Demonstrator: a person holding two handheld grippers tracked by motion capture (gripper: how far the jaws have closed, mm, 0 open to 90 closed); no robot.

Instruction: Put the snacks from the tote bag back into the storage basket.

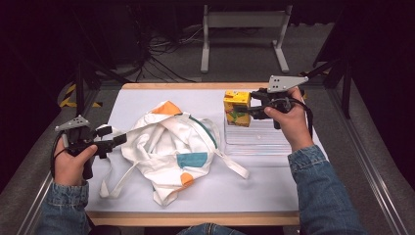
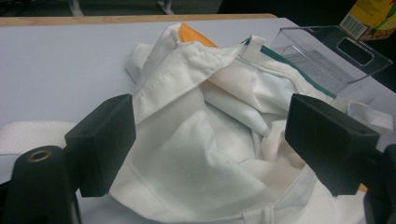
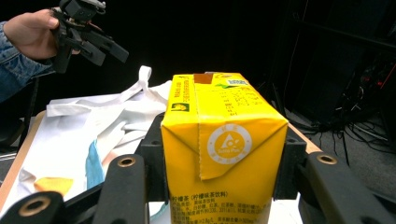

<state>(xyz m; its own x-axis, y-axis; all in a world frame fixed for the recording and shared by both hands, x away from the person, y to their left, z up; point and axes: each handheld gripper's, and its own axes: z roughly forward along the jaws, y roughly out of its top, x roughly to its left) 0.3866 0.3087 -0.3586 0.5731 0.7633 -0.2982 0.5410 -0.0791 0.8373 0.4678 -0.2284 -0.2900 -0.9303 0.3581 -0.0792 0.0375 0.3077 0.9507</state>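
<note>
A white cloth bag (image 1: 169, 149) with orange and teal patches lies crumpled at the table's middle. My left gripper (image 1: 113, 135) is at the bag's left edge. In the left gripper view its jaws (image 2: 210, 135) stand wide on either side of the bag's (image 2: 196, 154) raised rim without pinching it. My right gripper (image 1: 241, 111) is shut on a yellow drink carton (image 1: 237, 106), held upright over the back left corner of a clear plastic container (image 1: 259, 139). In the right gripper view the black pads (image 3: 154, 154) press both sides of the carton (image 3: 224, 140).
The bag's straps (image 1: 234, 165) trail onto the pale table top (image 1: 244, 181), one toward the container and one toward the front left. A wooden rim (image 1: 195, 218) runs along the table's front. Behind the table stand a grey frame (image 1: 244, 22) and floor cables.
</note>
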